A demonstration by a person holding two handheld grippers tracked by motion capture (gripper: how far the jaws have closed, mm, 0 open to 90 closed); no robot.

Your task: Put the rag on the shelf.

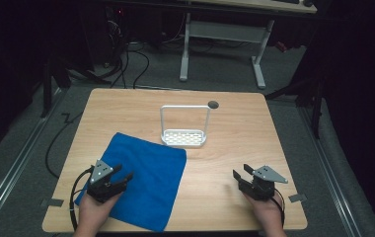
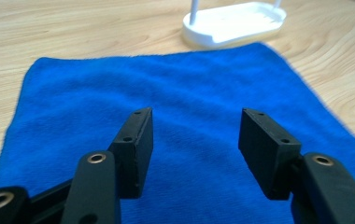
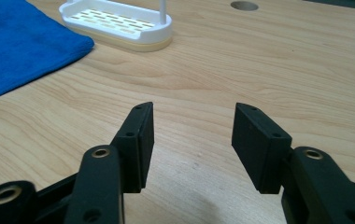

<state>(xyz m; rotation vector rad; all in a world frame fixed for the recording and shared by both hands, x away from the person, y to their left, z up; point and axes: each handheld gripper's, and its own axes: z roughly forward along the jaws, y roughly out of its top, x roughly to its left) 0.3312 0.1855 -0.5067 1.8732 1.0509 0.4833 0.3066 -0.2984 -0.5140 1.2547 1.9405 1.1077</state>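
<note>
A blue cloth (image 1: pixel 143 180) lies flat on the left half of the wooden table (image 1: pixel 235 143). My left gripper (image 1: pixel 122 174) hovers over its near left part, jaws open and empty; in the left gripper view the cloth (image 2: pixel 185 88) spreads under the open gripper (image 2: pixel 195 135). My right gripper (image 1: pixel 242 172) rests near the table's front right, open and empty, above bare wood (image 3: pixel 203 88) as seen between the jaws of the gripper (image 3: pixel 193 128). A white slotted rack (image 1: pixel 184 137) with a tall wire hoop stands mid-table, just beyond the cloth's far corner.
A round cable hole (image 1: pixel 213 104) sits in the tabletop behind the rack. Beyond the table are a white desk frame (image 1: pixel 225 37) and cables on the floor. Bare wood stretches across the right half of the table.
</note>
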